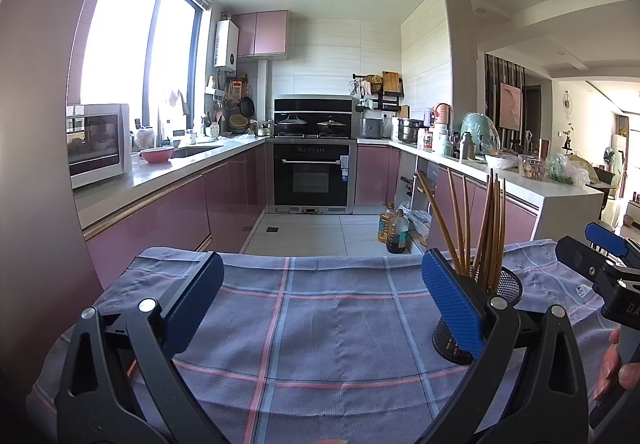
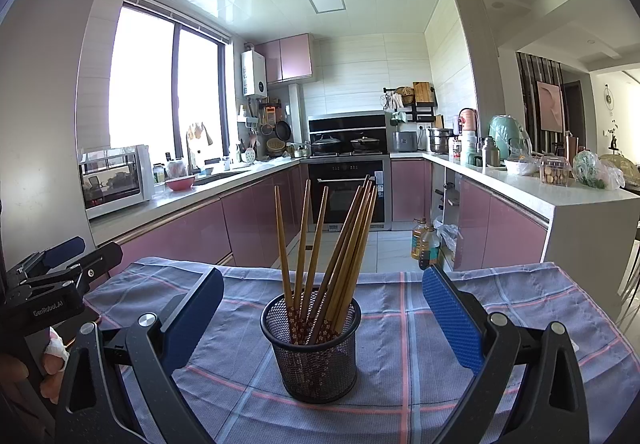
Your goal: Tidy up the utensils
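A black mesh holder (image 2: pixel 314 348) stands upright on the blue checked cloth (image 2: pixel 408 364). Several wooden chopsticks (image 2: pixel 340 244) lean inside it. My right gripper (image 2: pixel 322 304) is open and empty, its blue pads on either side of the holder, a little behind it. In the left wrist view the holder (image 1: pixel 508 290) and the chopsticks (image 1: pixel 486 228) sit to the right, partly hidden by my right finger pad (image 1: pixel 448 296). My left gripper (image 1: pixel 320 284) is open and empty over bare cloth (image 1: pixel 320 332). The right gripper body (image 1: pixel 600 264) shows at the far right edge.
The cloth covers a small table whose far edge drops to the kitchen floor. Oil bottles (image 2: pixel 426 244) stand on the floor beyond. Pink cabinets and counters (image 2: pixel 180 228) run along both sides, with an oven (image 2: pixel 346 196) at the back. The left gripper body (image 2: pixel 52 284) shows at left.
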